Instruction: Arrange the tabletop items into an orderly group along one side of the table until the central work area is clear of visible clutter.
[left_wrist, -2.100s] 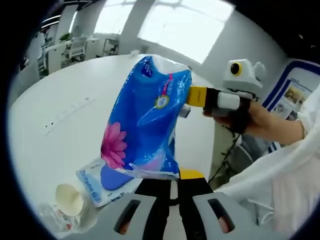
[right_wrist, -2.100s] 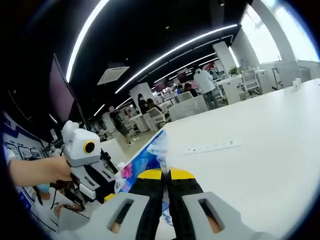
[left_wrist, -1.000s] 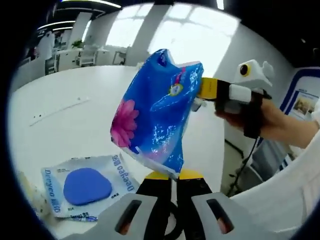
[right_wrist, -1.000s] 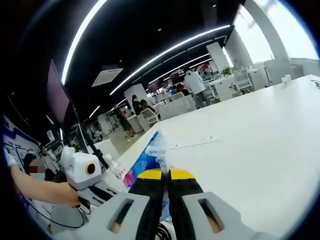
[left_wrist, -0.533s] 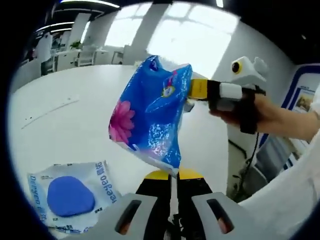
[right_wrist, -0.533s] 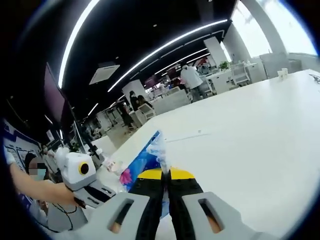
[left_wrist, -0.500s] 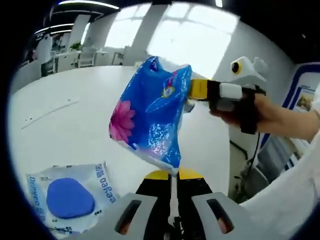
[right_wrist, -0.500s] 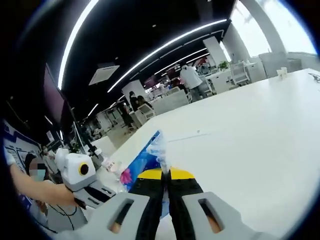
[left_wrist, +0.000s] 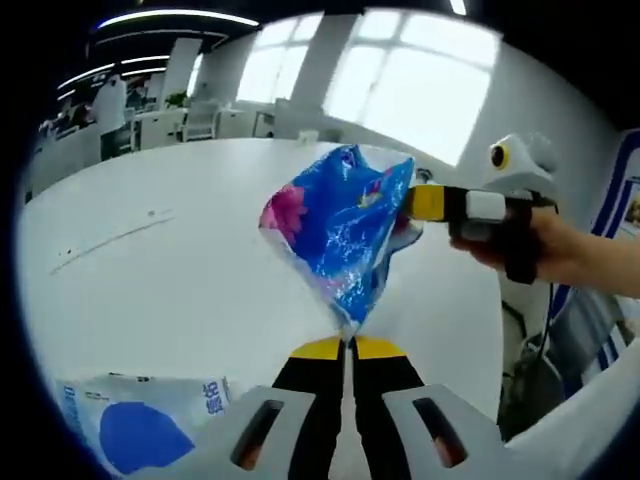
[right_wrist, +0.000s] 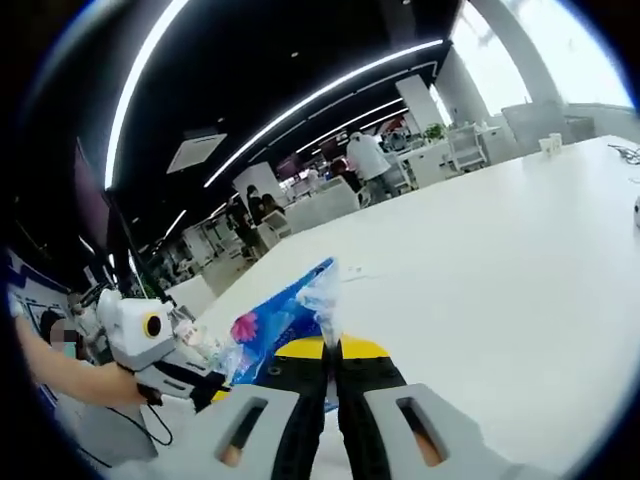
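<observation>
Now both claws are pinched tight on the blue tissue pack (left_wrist: 342, 232) — left gripper (left_wrist: 347, 345) on one corner, right gripper (right_wrist: 331, 345) opposite — held above the table (left_wrist: 180, 270). Pull apart harder and that thin film could tear or slip free.

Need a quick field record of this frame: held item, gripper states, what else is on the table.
held item: blue flower-print bag, off the table, stretched between both grippers
left gripper: shut on the bag's lower corner
right gripper: shut on the bag's other end
surface: white table
other item: white packet with blue pad, lying flat on the table near the left gripper
background: open office, people standing far off
</observation>
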